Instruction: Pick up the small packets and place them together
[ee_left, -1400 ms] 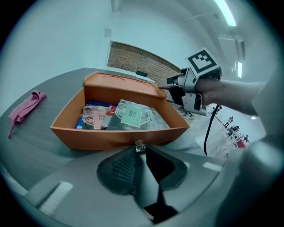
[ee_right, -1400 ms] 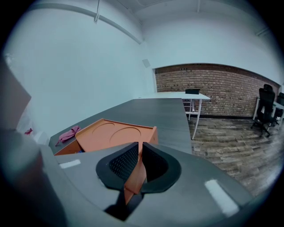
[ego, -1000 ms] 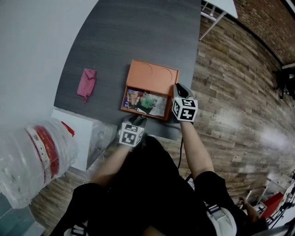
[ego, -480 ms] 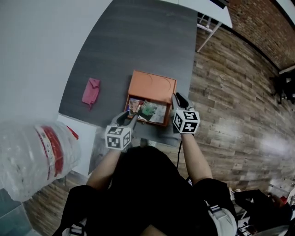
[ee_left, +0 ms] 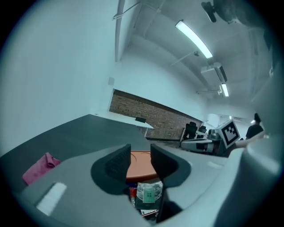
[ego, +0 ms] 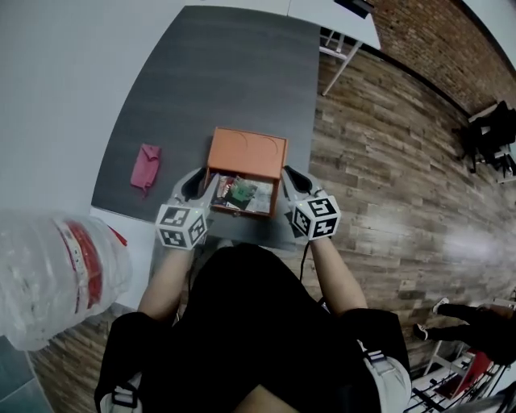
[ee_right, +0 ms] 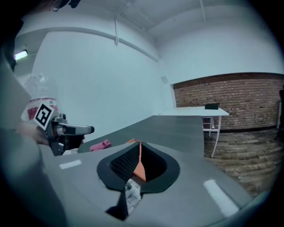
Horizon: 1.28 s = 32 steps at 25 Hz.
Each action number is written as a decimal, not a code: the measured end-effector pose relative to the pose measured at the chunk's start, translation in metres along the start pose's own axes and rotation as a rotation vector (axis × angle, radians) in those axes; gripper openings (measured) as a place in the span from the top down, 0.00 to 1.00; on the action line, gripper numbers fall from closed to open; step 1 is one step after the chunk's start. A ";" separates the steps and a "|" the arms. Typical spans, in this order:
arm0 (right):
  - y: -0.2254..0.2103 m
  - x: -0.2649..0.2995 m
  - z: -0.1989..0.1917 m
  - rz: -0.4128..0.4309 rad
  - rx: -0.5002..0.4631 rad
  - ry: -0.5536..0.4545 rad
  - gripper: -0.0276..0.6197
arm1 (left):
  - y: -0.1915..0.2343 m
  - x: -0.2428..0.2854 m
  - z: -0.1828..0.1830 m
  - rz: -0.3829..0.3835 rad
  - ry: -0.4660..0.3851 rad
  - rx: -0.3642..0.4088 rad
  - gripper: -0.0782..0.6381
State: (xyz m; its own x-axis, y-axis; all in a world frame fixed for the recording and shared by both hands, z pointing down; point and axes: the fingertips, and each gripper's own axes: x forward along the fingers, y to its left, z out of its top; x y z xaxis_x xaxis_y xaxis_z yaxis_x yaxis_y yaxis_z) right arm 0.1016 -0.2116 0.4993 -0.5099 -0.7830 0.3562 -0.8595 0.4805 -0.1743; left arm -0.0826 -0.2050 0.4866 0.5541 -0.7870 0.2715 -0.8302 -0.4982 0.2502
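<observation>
An orange box (ego: 246, 151) lies open on the dark grey table (ego: 234, 73), its lid flat behind a tray of several small packets (ego: 241, 193). My left gripper (ego: 196, 185) hovers at the tray's left side. Its jaws have just been closing a little but stand open, nothing between them. In the left gripper view (ee_left: 140, 158) the orange box (ee_left: 139, 165) shows through the gap, with a green packet (ee_left: 148, 193) below it. My right gripper (ego: 291, 179) hovers at the tray's right side; its jaws have just closed and are shut on nothing (ee_right: 138, 150).
A pink cloth (ego: 145, 165) lies on the table left of the box. A big clear water bottle (ego: 48, 278) stands at the lower left beside a white cabinet. A white desk (ego: 339, 16) stands beyond the table's far end. Wood floor lies to the right.
Both grippers have risen from the table's near edge. The left one has swung from in front of the tray to its left side; the right stays at the tray's right side.
</observation>
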 end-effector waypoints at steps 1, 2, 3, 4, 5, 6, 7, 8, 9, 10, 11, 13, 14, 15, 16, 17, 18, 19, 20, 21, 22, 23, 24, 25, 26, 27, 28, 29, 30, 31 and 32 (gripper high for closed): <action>0.007 0.001 -0.005 0.030 -0.016 0.012 0.95 | -0.001 0.000 0.001 -0.005 -0.009 0.001 0.70; 0.012 0.002 -0.011 0.054 -0.030 0.028 0.95 | -0.003 0.000 0.003 -0.007 -0.022 0.007 0.70; 0.015 0.005 -0.018 0.072 -0.041 0.050 0.95 | -0.004 0.000 0.004 -0.007 -0.039 0.019 0.71; 0.017 0.008 -0.026 0.089 -0.049 0.076 0.95 | -0.006 0.000 0.007 -0.005 -0.058 0.032 0.74; 0.019 0.012 -0.033 0.105 -0.057 0.107 0.95 | -0.007 -0.001 0.008 -0.004 -0.076 0.043 0.78; 0.021 0.016 -0.041 0.123 -0.068 0.141 0.95 | -0.008 -0.003 0.009 -0.003 -0.090 0.051 0.80; 0.024 0.020 -0.048 0.141 -0.084 0.175 0.95 | -0.009 -0.004 0.009 -0.002 -0.098 0.055 0.81; 0.027 0.025 -0.055 0.161 -0.108 0.209 0.95 | -0.008 -0.005 0.009 0.000 -0.102 0.055 0.81; 0.031 0.031 -0.062 0.183 -0.138 0.243 0.95 | -0.007 -0.007 0.008 0.004 -0.104 0.051 0.82; 0.035 0.036 -0.069 0.204 -0.173 0.280 0.95 | -0.005 -0.010 0.008 0.010 -0.105 0.045 0.83; 0.041 0.040 -0.075 0.223 -0.210 0.316 0.94 | -0.003 -0.013 0.008 0.018 -0.106 0.039 0.83; 0.049 0.050 -0.088 0.247 -0.283 0.380 0.92 | 0.001 -0.019 0.007 0.034 -0.109 0.033 0.84; 0.051 0.054 -0.094 0.250 -0.315 0.406 0.92 | 0.002 -0.023 0.008 0.038 -0.111 0.031 0.84; 0.052 0.058 -0.098 0.249 -0.342 0.428 0.92 | 0.002 -0.026 0.008 0.043 -0.114 0.028 0.84; 0.052 0.062 -0.103 0.249 -0.362 0.450 0.92 | 0.003 -0.029 0.008 0.048 -0.117 0.023 0.84; 0.052 0.065 -0.108 0.255 -0.373 0.475 0.92 | 0.004 -0.031 0.007 0.054 -0.118 0.016 0.84; 0.053 0.067 -0.113 0.265 -0.379 0.504 0.91 | 0.005 -0.034 0.006 0.061 -0.119 0.008 0.84; 0.055 0.069 -0.117 0.276 -0.382 0.533 0.86 | 0.006 -0.036 0.005 0.068 -0.119 0.001 0.84; 0.056 0.071 -0.122 0.285 -0.384 0.561 0.80 | 0.007 -0.038 0.003 0.076 -0.117 -0.005 0.84; 0.056 0.073 -0.126 0.289 -0.386 0.588 0.77 | 0.009 -0.041 0.001 0.085 -0.116 -0.012 0.84; 0.056 0.075 -0.131 0.289 -0.386 0.612 0.72 | 0.011 -0.043 -0.001 0.092 -0.114 -0.019 0.84; 0.056 0.077 -0.135 0.285 -0.385 0.634 0.67 | 0.013 -0.045 -0.003 0.099 -0.113 -0.026 0.84; 0.055 0.079 -0.139 0.281 -0.381 0.654 0.65 | 0.014 -0.047 -0.005 0.104 -0.111 -0.034 0.84; 0.054 0.080 -0.143 0.278 -0.374 0.672 0.62 | 0.016 -0.048 -0.007 0.108 -0.109 -0.043 0.84; 0.053 0.082 -0.147 0.274 -0.369 0.685 0.60 | 0.016 -0.049 -0.010 0.111 -0.105 -0.052 0.84; 0.052 0.083 -0.149 0.267 -0.366 0.697 0.60 | 0.017 -0.049 -0.012 0.113 -0.101 -0.060 0.84; 0.051 0.083 -0.150 0.259 -0.364 0.710 0.60 | 0.018 -0.050 -0.015 0.115 -0.097 -0.067 0.84; 0.051 0.082 -0.151 0.254 -0.363 0.726 0.61 | 0.019 -0.050 -0.017 0.117 -0.093 -0.073 0.84; 0.052 0.080 -0.153 0.256 -0.364 0.749 0.61 | 0.019 -0.050 -0.019 0.118 -0.089 -0.079 0.84; 0.052 0.079 -0.157 0.262 -0.368 0.774 0.61 | 0.019 -0.050 -0.021 0.118 -0.085 -0.083 0.84; 0.053 0.077 -0.162 0.271 -0.376 0.798 0.61 | 0.020 -0.049 -0.022 0.118 -0.081 -0.087 0.84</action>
State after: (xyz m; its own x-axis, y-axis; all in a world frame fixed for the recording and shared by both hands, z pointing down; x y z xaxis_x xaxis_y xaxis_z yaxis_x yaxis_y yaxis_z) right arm 0.0219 -0.1825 0.6659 -0.3966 -0.1875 0.8987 -0.5753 0.8136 -0.0841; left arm -0.1249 -0.1678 0.4987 0.4436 -0.8666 0.2287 -0.8787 -0.3702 0.3013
